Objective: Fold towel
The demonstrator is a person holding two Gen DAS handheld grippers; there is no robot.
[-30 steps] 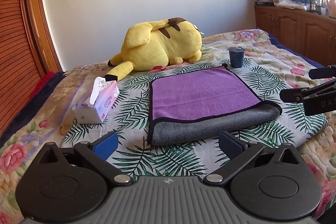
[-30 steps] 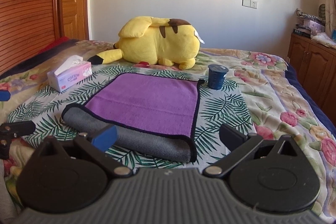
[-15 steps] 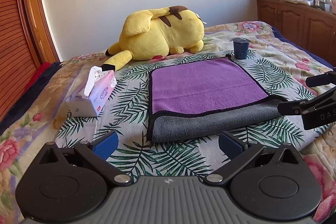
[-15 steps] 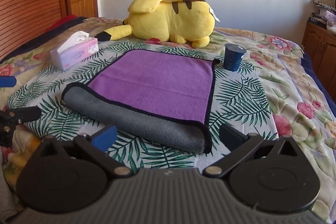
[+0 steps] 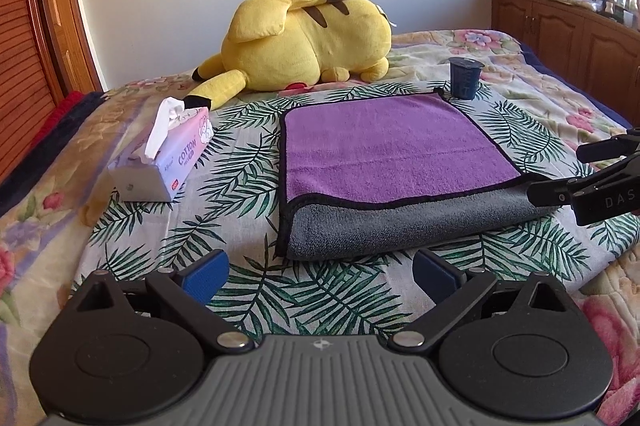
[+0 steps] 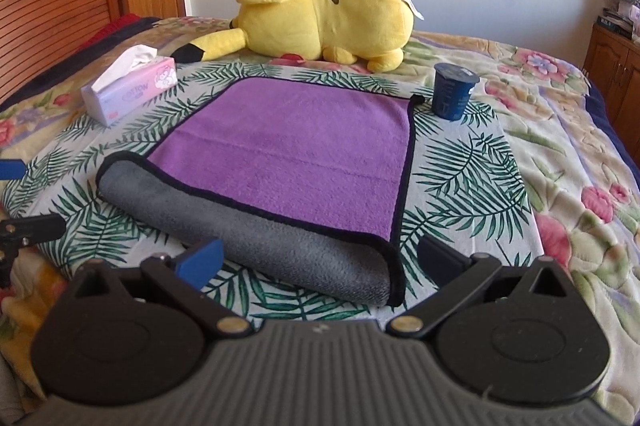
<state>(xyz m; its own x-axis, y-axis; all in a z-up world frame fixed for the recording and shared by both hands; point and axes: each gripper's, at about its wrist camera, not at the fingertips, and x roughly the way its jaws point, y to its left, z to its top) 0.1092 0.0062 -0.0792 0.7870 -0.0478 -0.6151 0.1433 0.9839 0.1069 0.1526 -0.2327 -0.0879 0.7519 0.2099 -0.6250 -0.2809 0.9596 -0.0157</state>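
1. Towel (image 5: 400,162) first: it lies flat on the leaf-print bedspread (image 5: 240,186), purple face up, with its near edge turned over so a rolled band of grey underside faces us.
2. Around it, well clear, sit a tissue box (image 5: 172,158) to the left, a dark blue cup (image 5: 464,78) just beside the far right corner, and a yellow plush toy (image 5: 308,42) beyond.
3. Our left gripper (image 5: 320,272) hovers short of the near left corner; its jaws have just been closing a little, yet they stand wide with nothing between them.
4. Our right gripper (image 6: 318,258) hovers at the near right corner, jaws spread wide and holding nothing; the grey roll appears to sit just under its fingertips, though the fisheye view makes contact hard to judge.
5. We judge this to be the approach before a fold: one partial fold exists, and no corner is held yet.
6. Next, we think each gripper must come down to its own near corner, pinch both layers at the black hem, then lift and carry the edge toward the far side, keeping clear of the cup.
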